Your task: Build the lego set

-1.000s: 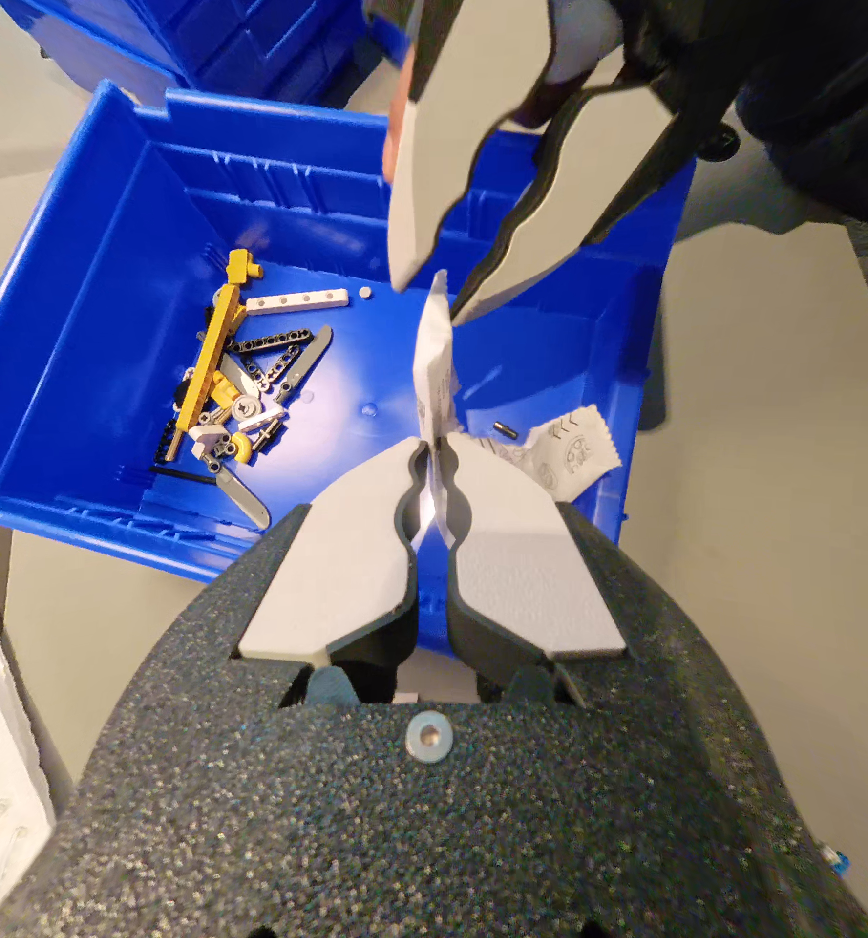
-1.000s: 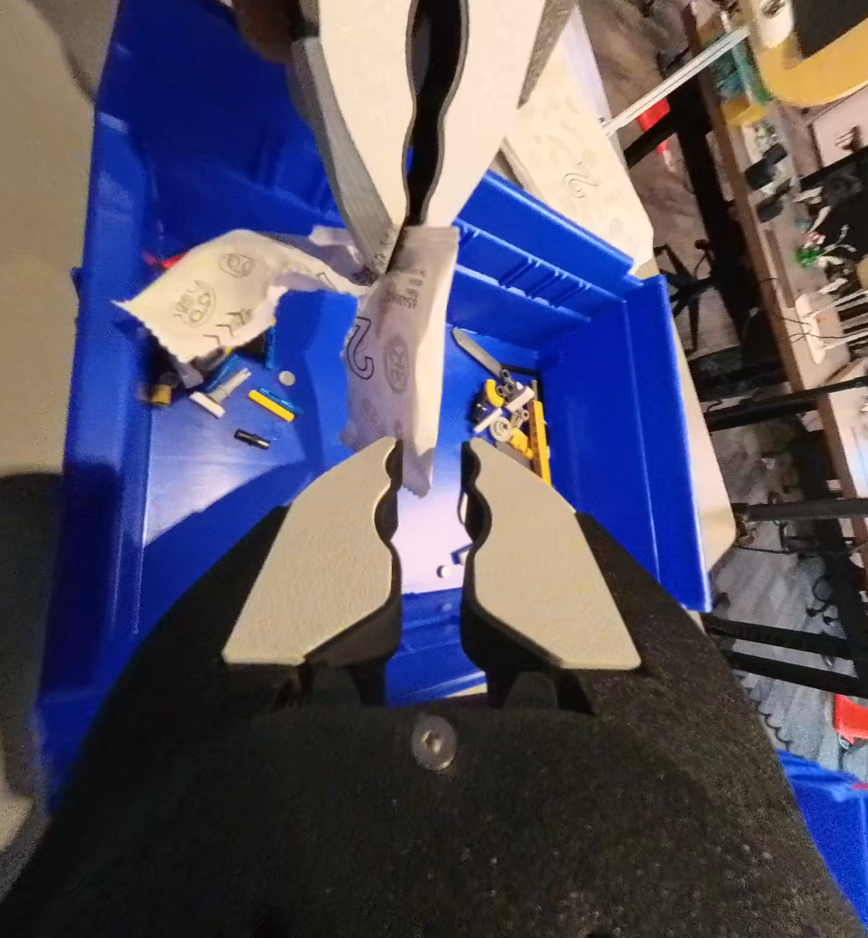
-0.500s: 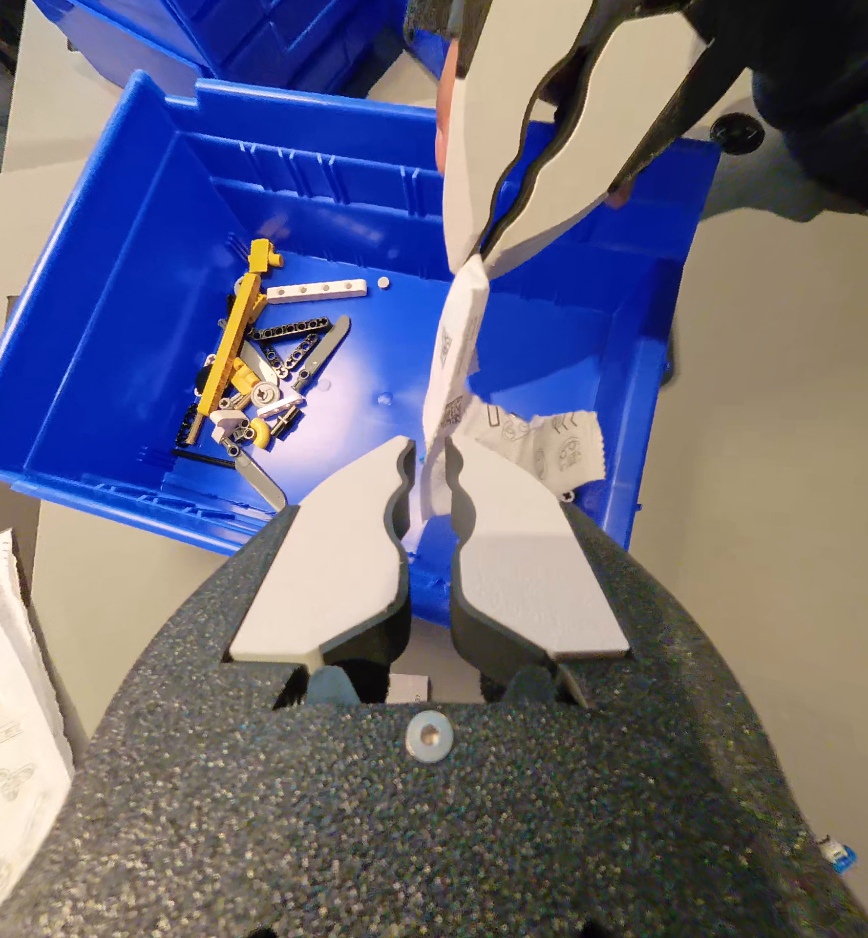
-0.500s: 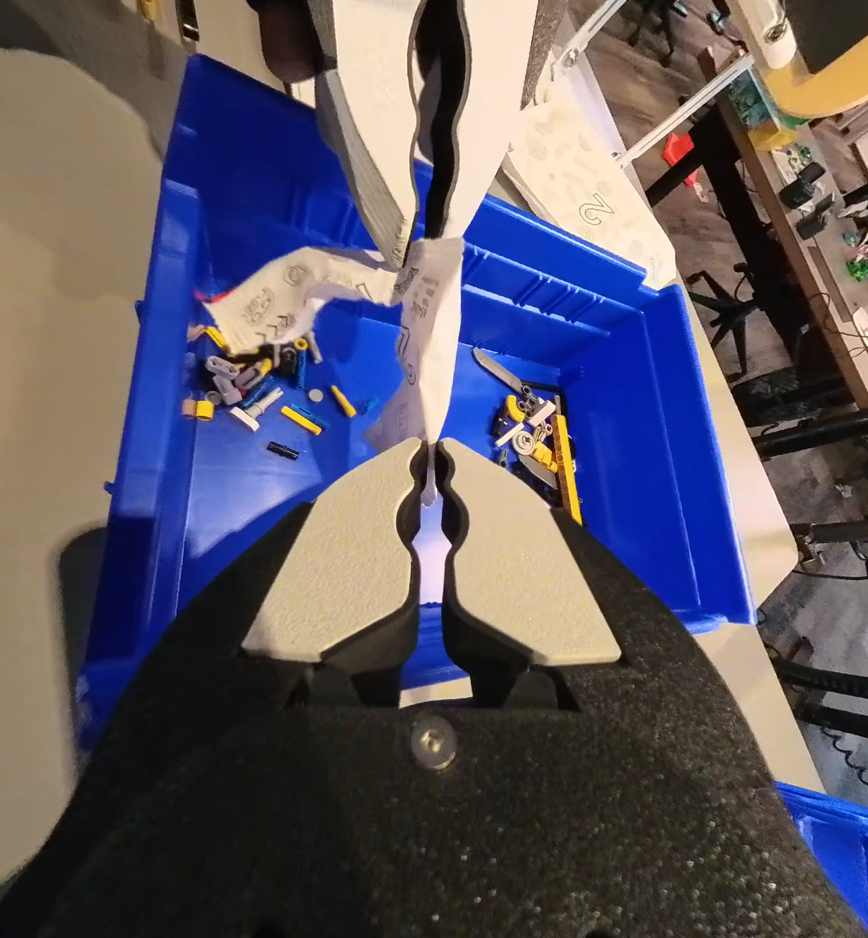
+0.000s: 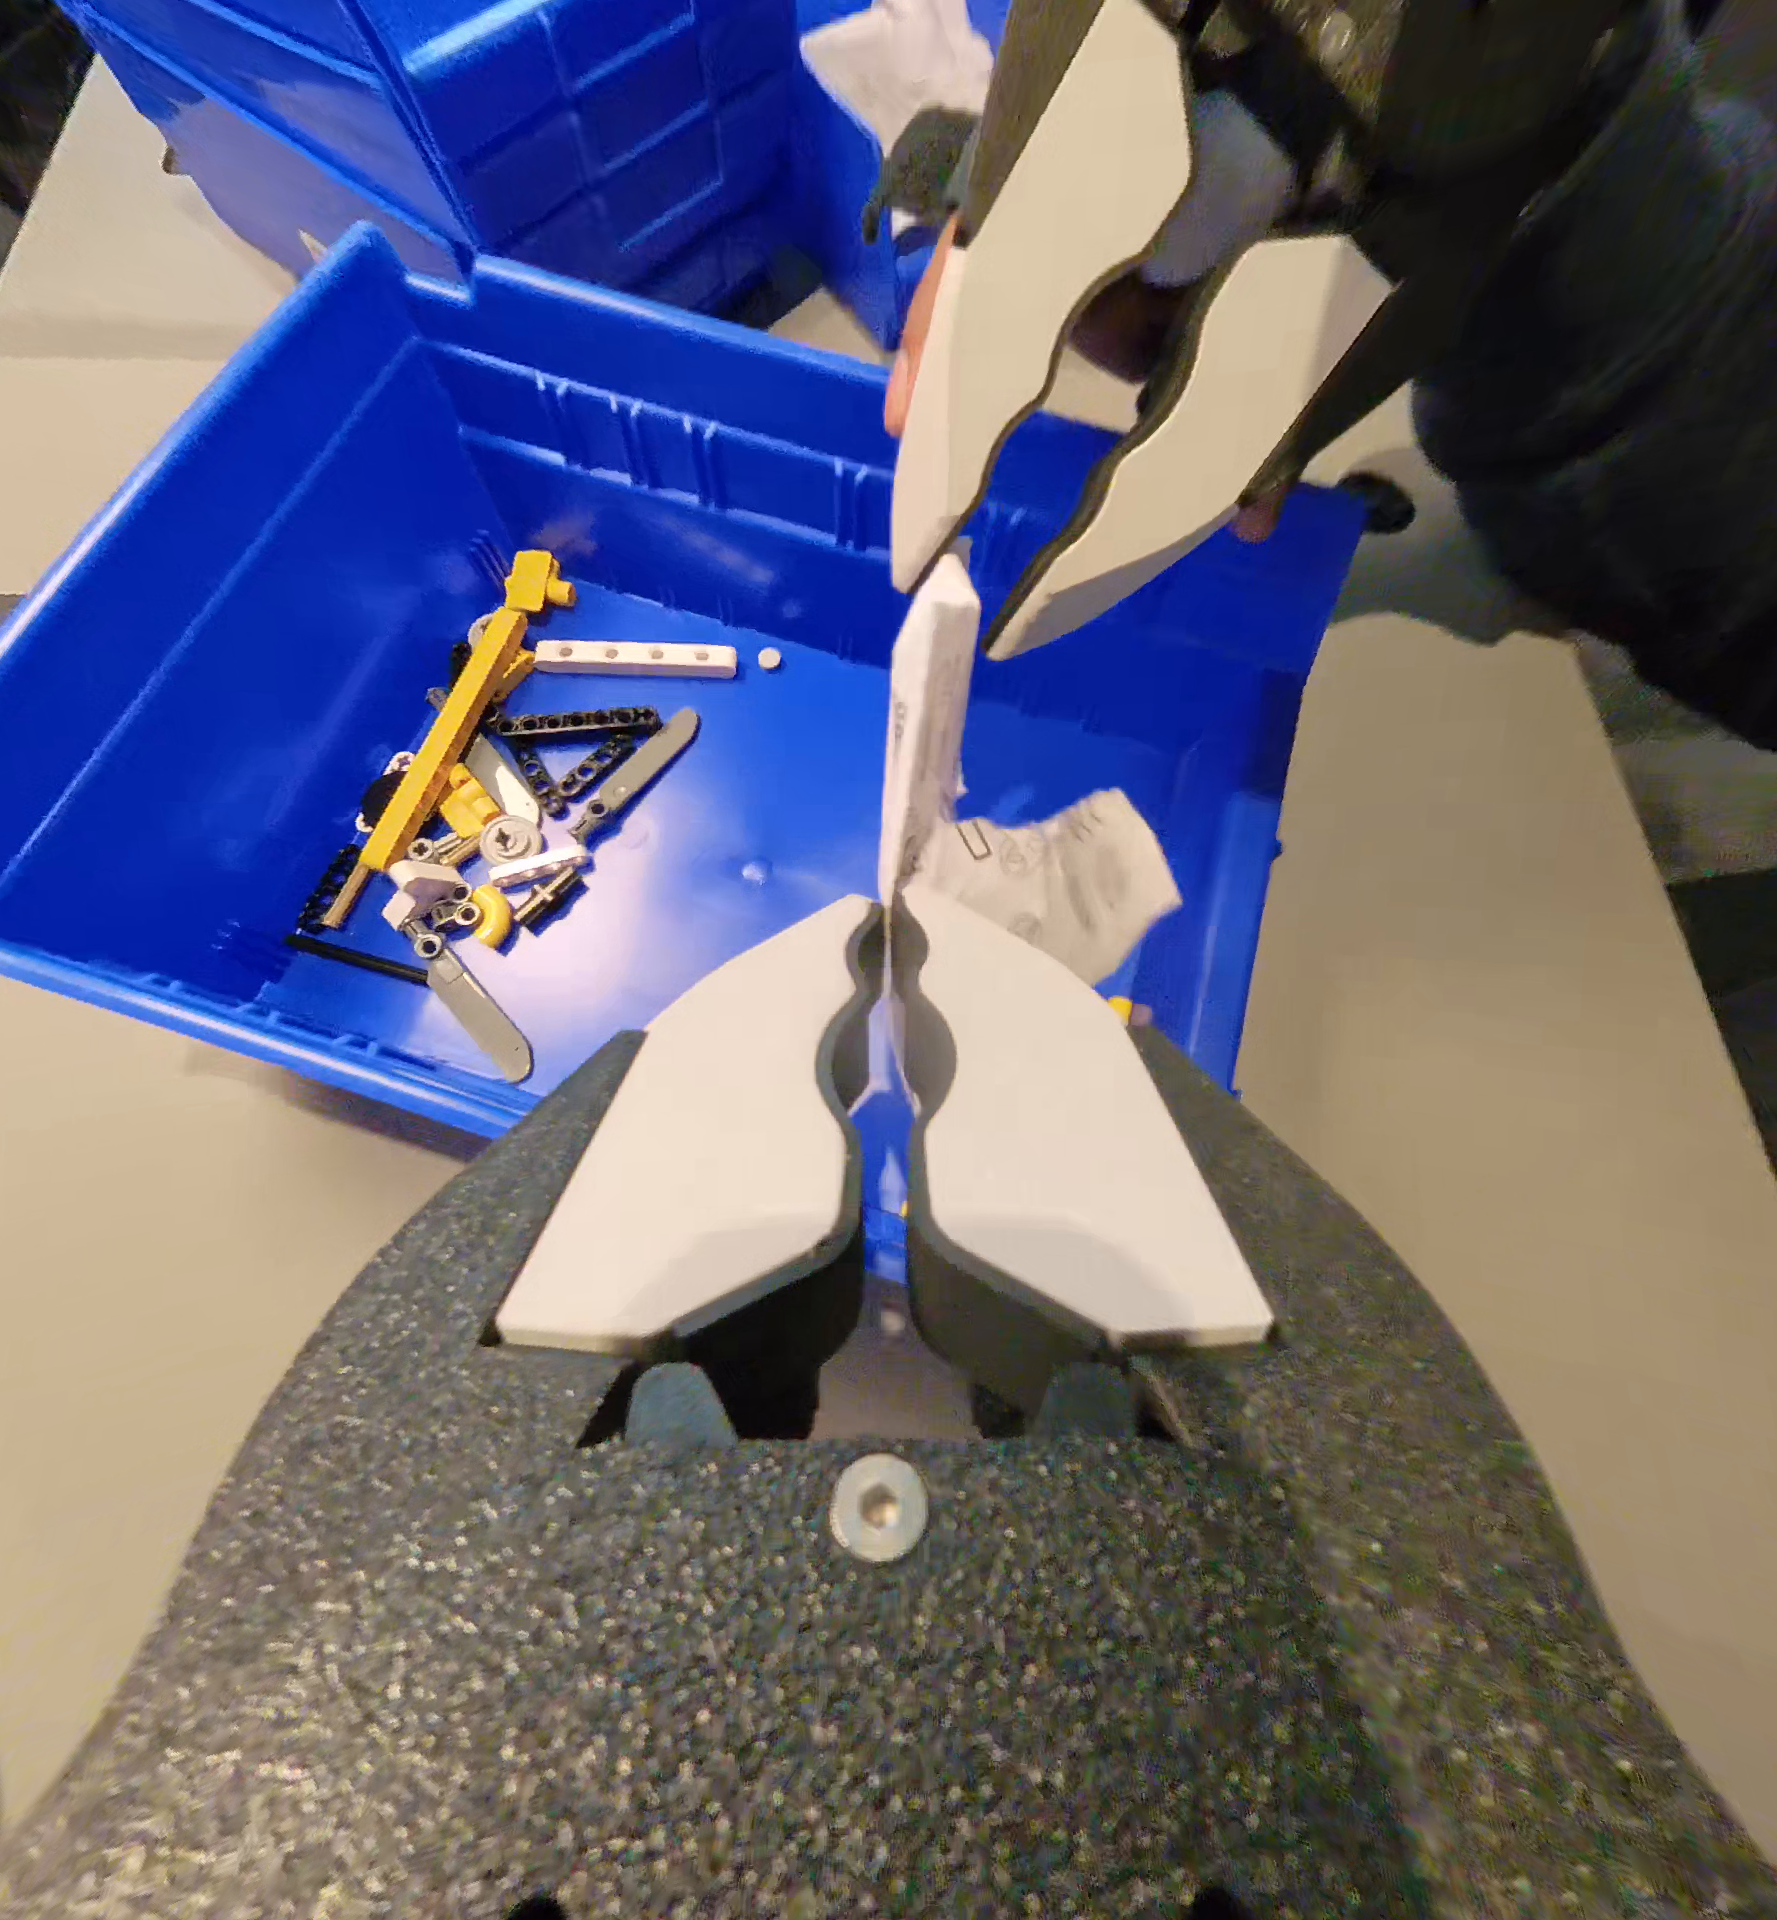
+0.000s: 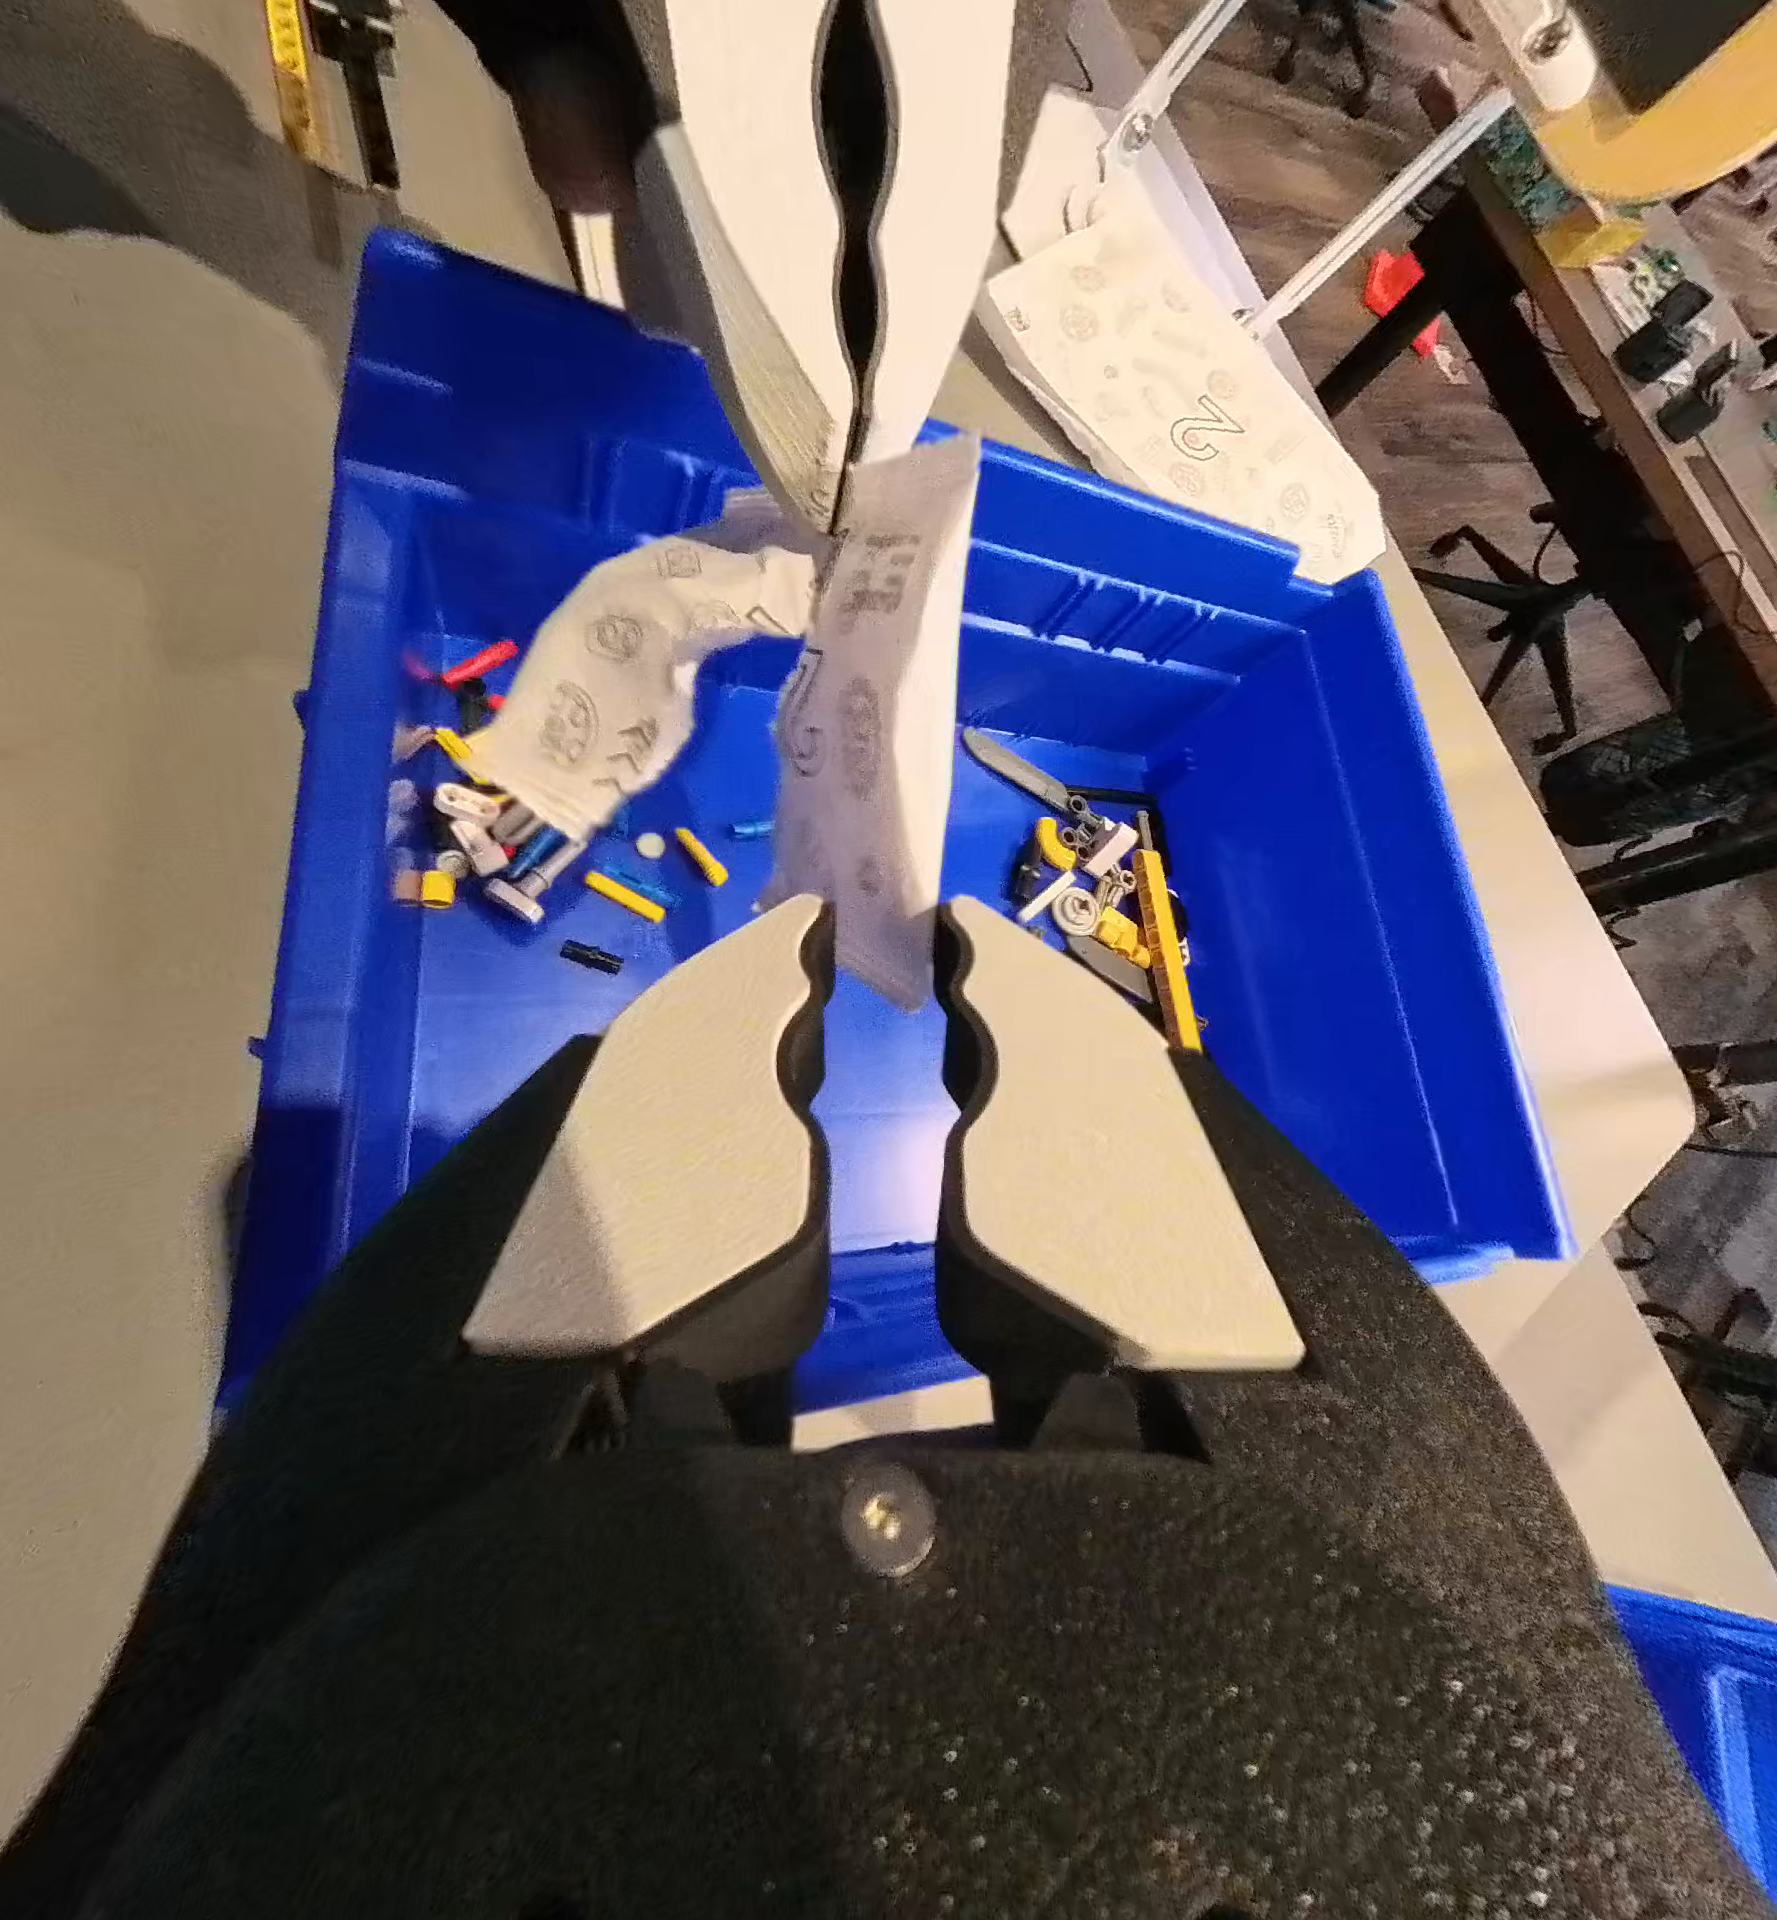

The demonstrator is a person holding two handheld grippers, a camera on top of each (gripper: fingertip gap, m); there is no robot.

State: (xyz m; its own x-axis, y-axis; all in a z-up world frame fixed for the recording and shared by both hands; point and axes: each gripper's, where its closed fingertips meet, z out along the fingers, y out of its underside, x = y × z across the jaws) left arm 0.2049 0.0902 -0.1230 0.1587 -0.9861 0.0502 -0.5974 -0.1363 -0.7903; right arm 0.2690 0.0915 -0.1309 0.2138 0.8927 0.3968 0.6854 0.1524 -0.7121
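Right gripper (image 6: pixel 879 914) released paper bag (image 6: pixel 879 727); left gripper (image 5: pixel 889 914) clamps it

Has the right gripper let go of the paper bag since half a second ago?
Yes. The right gripper has opened around the bag above the blue bin.

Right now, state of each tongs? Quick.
Left tongs: shut on the white paper bag, held over the blue bin.
Right tongs: open, bag's end between the fingers, not clamped.
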